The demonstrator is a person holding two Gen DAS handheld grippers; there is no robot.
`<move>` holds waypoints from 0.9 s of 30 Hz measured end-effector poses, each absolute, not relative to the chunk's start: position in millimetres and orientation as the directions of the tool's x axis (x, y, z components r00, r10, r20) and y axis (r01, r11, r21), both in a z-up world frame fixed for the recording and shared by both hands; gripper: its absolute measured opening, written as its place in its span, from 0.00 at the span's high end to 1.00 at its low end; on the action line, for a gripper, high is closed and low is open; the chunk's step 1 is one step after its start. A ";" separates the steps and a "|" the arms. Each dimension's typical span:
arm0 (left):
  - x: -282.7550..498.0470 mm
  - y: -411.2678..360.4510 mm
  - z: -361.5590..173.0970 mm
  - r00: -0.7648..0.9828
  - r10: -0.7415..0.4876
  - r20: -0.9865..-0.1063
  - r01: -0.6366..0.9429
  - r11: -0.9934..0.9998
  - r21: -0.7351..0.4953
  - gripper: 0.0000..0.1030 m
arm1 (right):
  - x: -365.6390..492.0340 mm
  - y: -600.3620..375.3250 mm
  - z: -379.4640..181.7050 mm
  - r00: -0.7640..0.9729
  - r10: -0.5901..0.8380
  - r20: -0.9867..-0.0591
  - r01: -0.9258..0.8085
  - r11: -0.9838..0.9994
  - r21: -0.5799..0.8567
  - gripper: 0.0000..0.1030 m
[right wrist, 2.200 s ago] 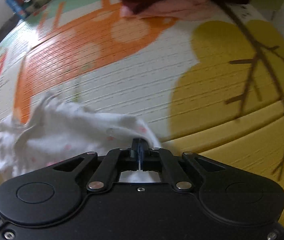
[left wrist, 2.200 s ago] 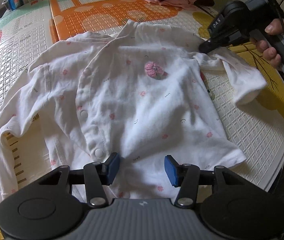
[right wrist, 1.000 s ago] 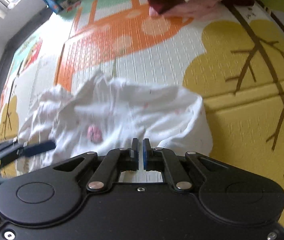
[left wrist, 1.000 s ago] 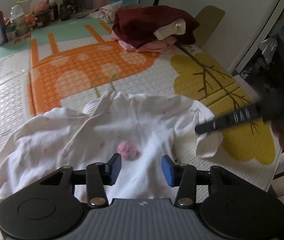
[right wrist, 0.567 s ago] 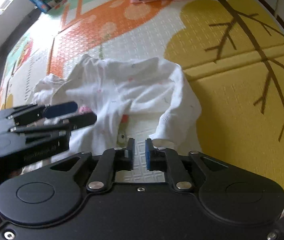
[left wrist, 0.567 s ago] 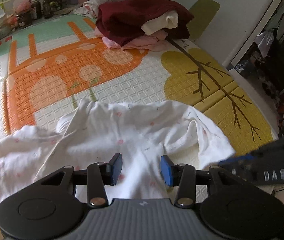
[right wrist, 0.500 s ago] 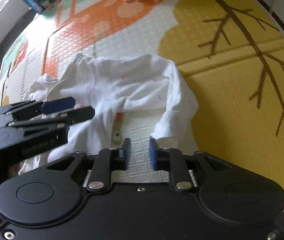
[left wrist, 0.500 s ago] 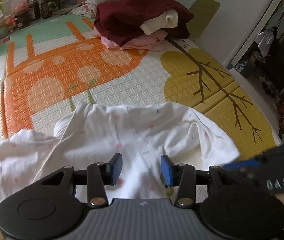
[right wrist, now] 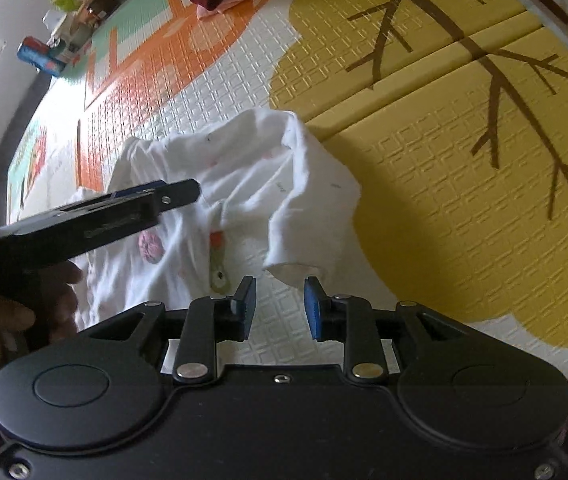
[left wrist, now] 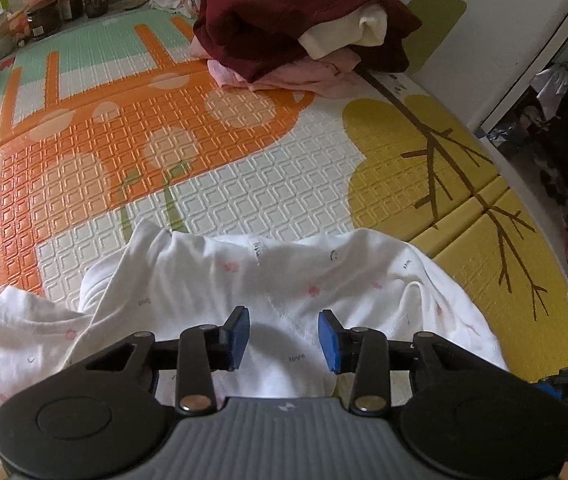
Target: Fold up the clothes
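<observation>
Since a second ago: right gripper point(right wrist: 279, 304) let go of sleeve point(right wrist: 304, 232), jaws having just parted, nothing between them, blue pads above bare mat point(right wrist: 464, 208); sleeve now folded inward across white baby top point(left wrist: 284, 280), cuff lying just ahead of the pads. Left gripper point(left wrist: 284, 338) moved in over the top's upper back, jaws apart and lately narrowed a little, cloth beneath but not pinched. Right wrist view only: pink knit flower point(right wrist: 149, 248) on the top's chest, green-and-orange tag point(right wrist: 216, 264) beside the folded sleeve, left gripper point(right wrist: 151, 200) seen side-on with hand point(right wrist: 11, 312) behind it. Left wrist view only: top's other sleeve point(left wrist: 15, 328) spread toward mat's left edge. Top near mat's front edge, by the yellow tree print. Pile of maroon, cream and pink clothes point(left wrist: 296, 28) at mat's far edge; bottles and jars point(left wrist: 47, 4) crowded at far left corner; white wall beyond.
</observation>
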State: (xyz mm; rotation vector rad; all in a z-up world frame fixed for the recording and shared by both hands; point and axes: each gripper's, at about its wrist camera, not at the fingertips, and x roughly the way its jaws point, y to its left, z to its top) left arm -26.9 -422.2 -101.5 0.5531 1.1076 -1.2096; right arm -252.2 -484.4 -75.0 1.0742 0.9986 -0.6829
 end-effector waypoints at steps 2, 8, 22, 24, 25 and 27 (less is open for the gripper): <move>-27.7 -425.2 -102.7 -0.037 -0.449 -0.893 0.927 0.319 -0.199 0.61 | -248.5 -486.7 -78.0 0.419 -0.005 -0.908 0.858 0.332 0.393 0.76; -26.0 -433.2 -106.1 -0.019 -0.429 -0.903 0.918 0.350 -0.185 0.71 | -245.6 -497.3 -88.3 0.399 -0.061 -0.915 0.888 0.275 0.369 0.87; -14.2 -448.7 -113.0 0.050 -0.394 -0.918 0.882 0.448 -0.144 0.77 | -280.1 -559.5 -78.2 0.355 -0.208 -0.911 0.925 0.222 0.309 0.93; -12.8 -449.9 -113.6 0.055 -0.392 -0.918 0.880 0.454 -0.141 0.77 | -284.7 -569.4 -81.4 0.336 -0.221 -0.916 0.933 0.211 0.291 0.93; -12.2 -450.3 -113.6 0.058 -0.391 -0.919 0.879 0.457 -0.139 0.77 | -287.2 -573.3 -83.6 0.328 -0.224 -0.917 0.936 0.205 0.285 0.93; -10.9 -451.0 -113.4 0.063 -0.390 -0.919 0.876 0.463 -0.136 0.77 | -292.5 -581.0 -87.9 0.317 -0.234 -0.919 0.941 0.197 0.275 0.93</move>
